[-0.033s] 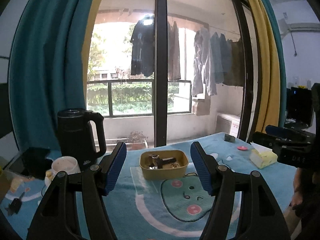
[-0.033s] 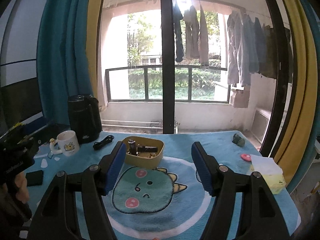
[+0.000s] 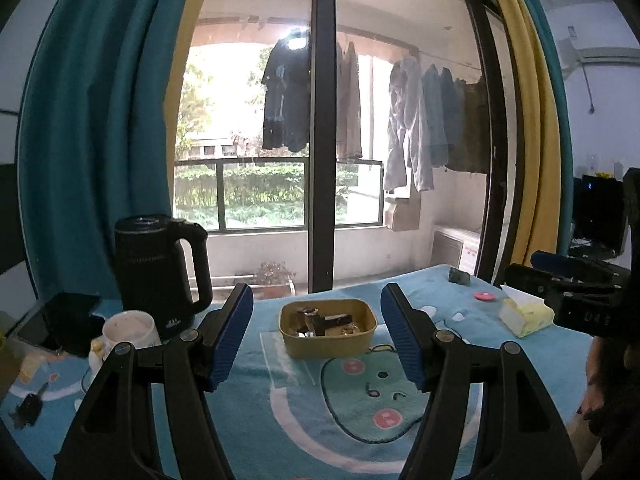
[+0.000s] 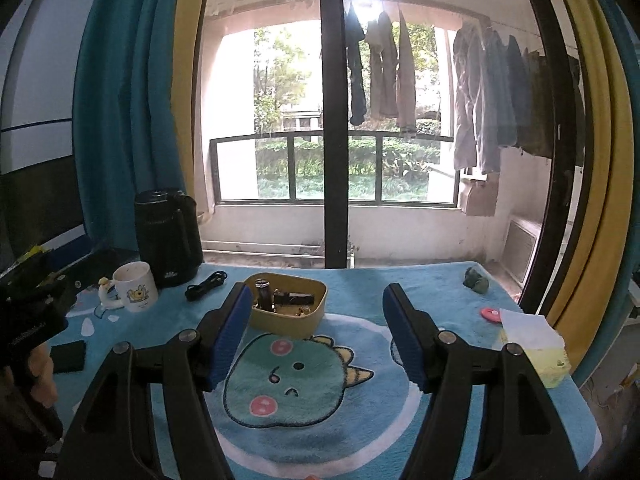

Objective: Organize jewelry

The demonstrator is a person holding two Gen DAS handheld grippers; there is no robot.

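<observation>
Two ribbed blue-padded tools (image 3: 317, 308) (image 4: 317, 308), empty

bright window (image 3: 256, 128) backlight, dim interior, fisheye-bent edges, dark corners

Surface: table (image 4: 360, 280) w/ blue plush dinosaur mat (image 4: 288, 384)
Centre, twd far edge: yellow tray (image 4: 288, 322), jewelry inside
Far-left corner: black kettle (image 4: 166, 236), white mug (image 4: 134, 286), black cable (image 4: 206, 285)
Left edge: flat black item (image 4: 68, 356)
Right edge: tissue pack (image 4: 534, 344), pink disc (image 4: 491, 314)
Far-right corner: dk green lump (image 4: 475, 280)
</observation>
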